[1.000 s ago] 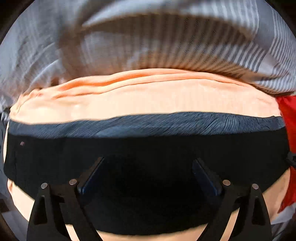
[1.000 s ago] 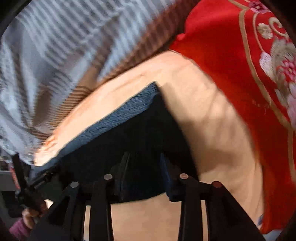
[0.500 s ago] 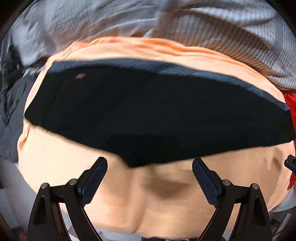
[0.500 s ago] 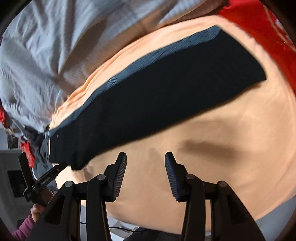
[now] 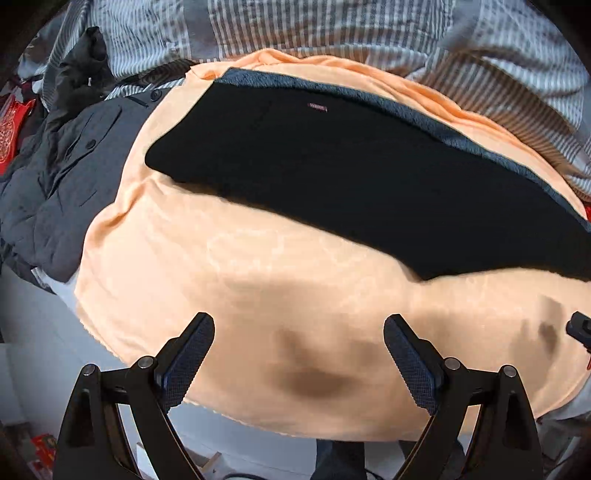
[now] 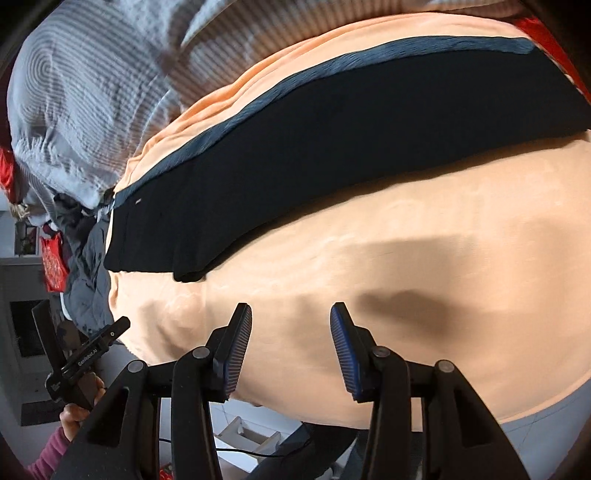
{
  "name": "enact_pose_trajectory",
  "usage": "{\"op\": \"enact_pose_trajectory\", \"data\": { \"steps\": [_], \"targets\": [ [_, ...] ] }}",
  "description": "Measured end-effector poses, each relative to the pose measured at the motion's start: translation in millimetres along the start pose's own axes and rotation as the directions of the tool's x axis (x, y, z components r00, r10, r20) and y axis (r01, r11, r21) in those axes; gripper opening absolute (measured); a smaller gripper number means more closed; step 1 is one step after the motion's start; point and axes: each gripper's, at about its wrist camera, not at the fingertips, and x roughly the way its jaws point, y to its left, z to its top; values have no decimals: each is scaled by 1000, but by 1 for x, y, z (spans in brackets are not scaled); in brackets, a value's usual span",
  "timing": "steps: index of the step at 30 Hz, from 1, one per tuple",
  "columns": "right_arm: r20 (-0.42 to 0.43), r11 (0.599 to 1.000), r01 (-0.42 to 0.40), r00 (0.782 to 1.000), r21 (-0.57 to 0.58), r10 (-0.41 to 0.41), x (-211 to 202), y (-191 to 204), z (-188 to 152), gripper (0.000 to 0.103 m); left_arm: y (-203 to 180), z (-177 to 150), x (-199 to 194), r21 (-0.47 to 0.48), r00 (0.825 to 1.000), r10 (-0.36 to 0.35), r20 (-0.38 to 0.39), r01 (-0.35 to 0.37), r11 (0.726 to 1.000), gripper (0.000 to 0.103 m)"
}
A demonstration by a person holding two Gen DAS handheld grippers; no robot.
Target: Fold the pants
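Across the middle of the left wrist frame the pants (image 5: 351, 177) lie as a long dark folded band on an orange sheet (image 5: 277, 280), running from upper left down to the right edge, with a grey-blue ribbed waistband along their upper side. From the right wrist view the pants (image 6: 332, 147) slant from lower left to upper right. Bottom centre, the left gripper (image 5: 299, 354) stands wide open over bare sheet, touching nothing. The right gripper (image 6: 291, 345) is likewise open, its fingers narrower apart, clear of the pants. A striped cover (image 5: 332, 29) fills the top of the frame; a dark jacket (image 5: 62, 177) lies at left.
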Motion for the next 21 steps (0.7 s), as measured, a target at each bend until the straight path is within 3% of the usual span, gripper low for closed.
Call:
{"op": "enact_pose_trajectory", "data": {
  "steps": [6,10,15,18,21],
  "targets": [
    [18,1000,-11,1000,1,11,17,20,20,48,-29,50,5,28,994,-52,92,49,998,95],
    [41,999,18,999,-32,-17,24,30,47,48,-66,88,24,73,992,-66,107,58,996,95],
    [87,997,52,995,-60,-47,28,28,89,48,-102,134,50,125,985,13,171,-35,992,95],
    [100,995,72,993,-63,-66,34,21,110,48,-99,158,79,67,989,63,134,-73,995,95],
    [72,994,98,993,-55,-94,50,7,124,48,-80,177,112,-14,982,175,63,-175,984,95]
  ]
}}
